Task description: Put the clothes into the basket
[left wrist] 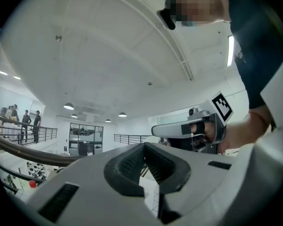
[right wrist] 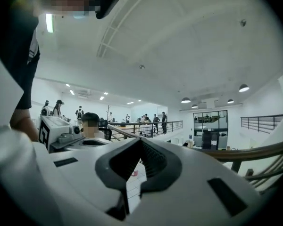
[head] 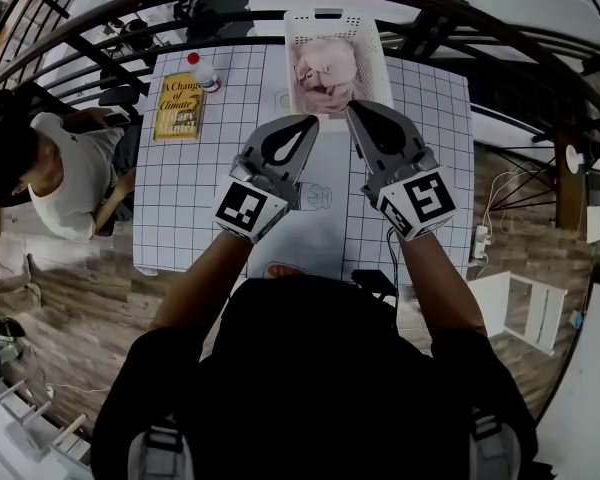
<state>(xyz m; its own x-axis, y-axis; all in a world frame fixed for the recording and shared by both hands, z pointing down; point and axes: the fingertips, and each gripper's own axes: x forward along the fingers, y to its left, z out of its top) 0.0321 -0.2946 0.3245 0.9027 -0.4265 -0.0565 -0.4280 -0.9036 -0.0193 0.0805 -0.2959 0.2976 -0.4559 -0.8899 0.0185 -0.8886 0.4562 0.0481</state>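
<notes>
Clothes (head: 325,73), is any label readable on them?
– No. Only the yellow book (head: 178,106) on the bench (head: 190,208) has words: "A Change of Climate".
How do they look, and where are they?
– A pale pink, crumpled bundle inside the white basket (head: 380,63) at the bench's far edge. Its long axis goes along the basket, away from the person.
And each claw?
– Left claw (head: 308,121) and right claw (head: 354,108) are both closed together, holding nothing
</notes>
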